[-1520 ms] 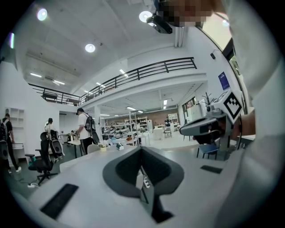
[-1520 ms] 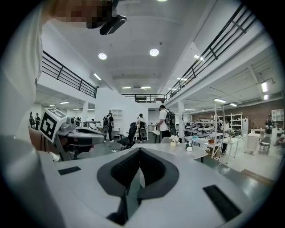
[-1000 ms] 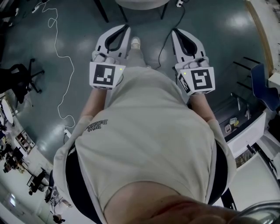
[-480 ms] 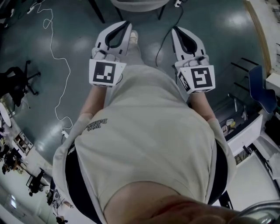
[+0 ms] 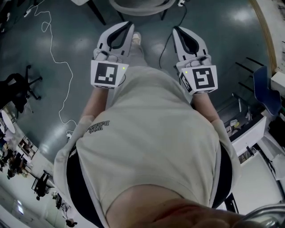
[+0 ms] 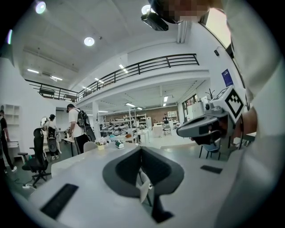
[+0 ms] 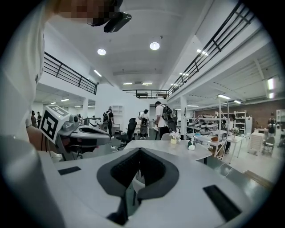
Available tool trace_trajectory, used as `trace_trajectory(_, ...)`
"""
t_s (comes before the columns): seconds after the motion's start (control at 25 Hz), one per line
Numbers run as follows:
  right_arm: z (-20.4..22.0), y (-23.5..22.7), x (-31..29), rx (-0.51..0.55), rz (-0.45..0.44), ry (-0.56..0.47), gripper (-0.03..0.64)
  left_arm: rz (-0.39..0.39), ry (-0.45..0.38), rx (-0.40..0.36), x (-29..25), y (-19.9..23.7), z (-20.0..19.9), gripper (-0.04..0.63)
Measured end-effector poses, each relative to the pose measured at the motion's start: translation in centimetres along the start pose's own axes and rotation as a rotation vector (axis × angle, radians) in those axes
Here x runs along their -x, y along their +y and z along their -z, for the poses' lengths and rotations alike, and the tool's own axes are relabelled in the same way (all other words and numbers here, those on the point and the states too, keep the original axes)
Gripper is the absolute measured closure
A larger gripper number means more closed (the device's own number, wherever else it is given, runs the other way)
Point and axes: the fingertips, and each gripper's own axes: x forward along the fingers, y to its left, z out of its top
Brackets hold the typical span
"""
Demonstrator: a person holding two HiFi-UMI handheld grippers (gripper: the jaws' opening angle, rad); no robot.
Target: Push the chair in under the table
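Left gripper (image 5: 126,26): jaws closed, nothing held. Chair (image 5: 140,5): just ahead, between the two tools, not touched. The table (image 7: 178,149) lies beyond it. Right gripper (image 5: 178,30): jaws closed, empty. Judgement: closed tips suit pushing. Both should meet the chair evenly, so it runs straight under.

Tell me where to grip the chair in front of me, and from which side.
On the chair, probably grip the curved light edge facing you, coming straight ahead from your side. Its dark legs splay outward and look poorer to hold. The left gripper and right gripper are both shut, so open one first.
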Motion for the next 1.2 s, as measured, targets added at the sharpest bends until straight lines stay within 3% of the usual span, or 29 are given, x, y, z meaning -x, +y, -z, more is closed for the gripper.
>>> trace_trajectory(0.76,-3.2,-8.1,-15.3,0.011,0.055,0.093,0.606,0.076,0.022,0.042,-12.7,13.1,-1.0,0.584)
trace_trajectory(1.2,-6.1,-10.1,-23.0,0.044,0.087,0.068,0.606,0.119,0.005,-0.046,-17.1,20.2,-1.5,0.584)
